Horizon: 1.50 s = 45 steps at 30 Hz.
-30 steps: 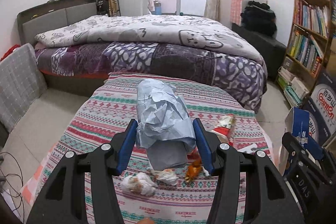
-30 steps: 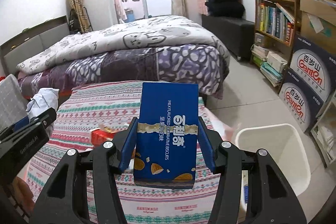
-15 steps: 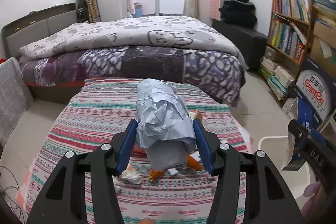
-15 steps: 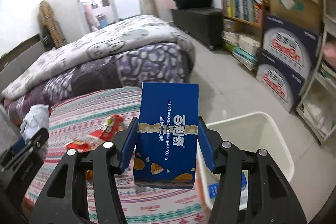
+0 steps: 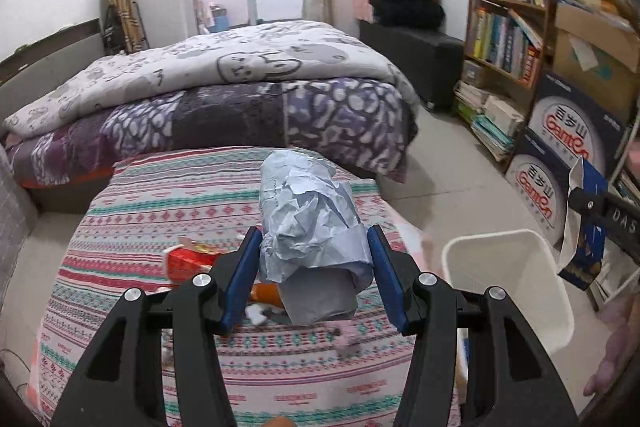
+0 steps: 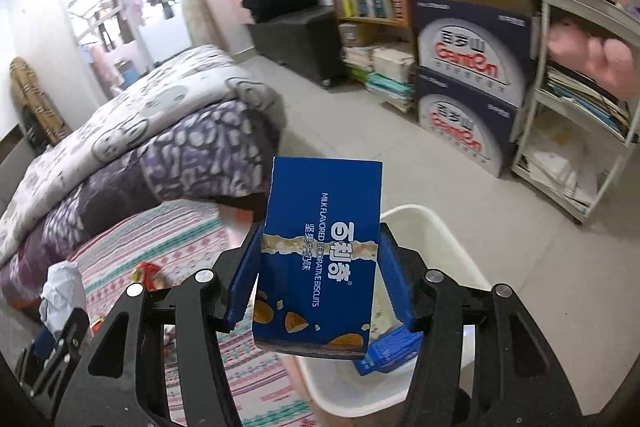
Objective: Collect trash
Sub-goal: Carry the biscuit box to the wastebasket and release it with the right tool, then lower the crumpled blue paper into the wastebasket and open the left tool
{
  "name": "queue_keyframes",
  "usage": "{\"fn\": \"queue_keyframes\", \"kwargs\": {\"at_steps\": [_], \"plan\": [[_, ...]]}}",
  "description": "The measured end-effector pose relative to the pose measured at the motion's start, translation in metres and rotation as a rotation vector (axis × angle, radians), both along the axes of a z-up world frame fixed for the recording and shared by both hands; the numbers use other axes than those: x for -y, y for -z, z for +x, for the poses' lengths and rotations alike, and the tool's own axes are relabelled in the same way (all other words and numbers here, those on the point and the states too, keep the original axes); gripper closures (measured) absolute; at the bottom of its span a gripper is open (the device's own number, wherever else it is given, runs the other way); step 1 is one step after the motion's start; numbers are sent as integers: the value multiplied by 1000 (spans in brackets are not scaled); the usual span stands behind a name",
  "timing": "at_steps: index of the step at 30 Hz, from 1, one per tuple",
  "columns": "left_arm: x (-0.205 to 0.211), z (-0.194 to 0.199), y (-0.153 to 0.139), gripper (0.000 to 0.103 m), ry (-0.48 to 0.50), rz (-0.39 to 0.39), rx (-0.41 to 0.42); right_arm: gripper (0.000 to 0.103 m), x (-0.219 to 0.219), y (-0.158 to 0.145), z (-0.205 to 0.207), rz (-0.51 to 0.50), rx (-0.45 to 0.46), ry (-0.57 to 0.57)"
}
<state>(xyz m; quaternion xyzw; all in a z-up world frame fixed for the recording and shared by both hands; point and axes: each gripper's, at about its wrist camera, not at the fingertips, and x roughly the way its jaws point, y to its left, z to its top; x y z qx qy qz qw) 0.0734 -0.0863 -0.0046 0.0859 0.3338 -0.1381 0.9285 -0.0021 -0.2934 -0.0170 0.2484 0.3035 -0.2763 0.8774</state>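
My left gripper (image 5: pixel 314 275) is shut on a crumpled grey-blue paper bag (image 5: pixel 310 223), held above the striped table (image 5: pixel 140 207). My right gripper (image 6: pixel 320 279) is shut on a blue biscuit box (image 6: pixel 320 255), held over the white trash bin (image 6: pixel 436 239). The bin also shows in the left wrist view (image 5: pixel 508 291), with the right gripper and box (image 5: pixel 582 227) above its right side. A red wrapper (image 5: pixel 186 259), an orange scrap (image 5: pixel 266 293) and a white tissue (image 5: pixel 254 311) lie on the table under the left gripper. A blue box (image 6: pixel 388 351) lies inside the bin.
A bed with a purple patterned quilt (image 5: pixel 240 99) stands behind the table. A bookshelf (image 5: pixel 508 15) and stacked Ganten cartons (image 5: pixel 560 155) line the right wall. A white shelf (image 6: pixel 580 131) stands just beyond the bin.
Both grippers have swung right towards the bin. The right gripper with the biscuit box now hangs over the bin. The left gripper still holds the paper bag.
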Motion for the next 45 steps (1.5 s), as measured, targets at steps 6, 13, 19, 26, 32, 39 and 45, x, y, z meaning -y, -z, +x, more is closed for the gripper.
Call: {"fn": "queue_keyframes", "kwargs": {"at_steps": [6,13,19,26,32,39,45], "plan": [[30,-8,5,49,59,8,-14,27,22,1,-16,11,-4,63],[61,-20,8,49,120,4,-40,12,45,0,-33,25,1,118],[89,-34,11,49,178,17,-50,11,67,-1,-47,57,17,158],[115,-45,18,49,252,-2,-107,11,91,-1,-65,117,46,219],[130,-52,27,48,300,-33,-173,11,107,4,-75,165,50,252],[137,-55,31,24,336,-93,-229,10,106,4,-75,157,50,258],[128,-45,35,23,301,-88,-245,9,97,5,-66,164,42,231]]}}
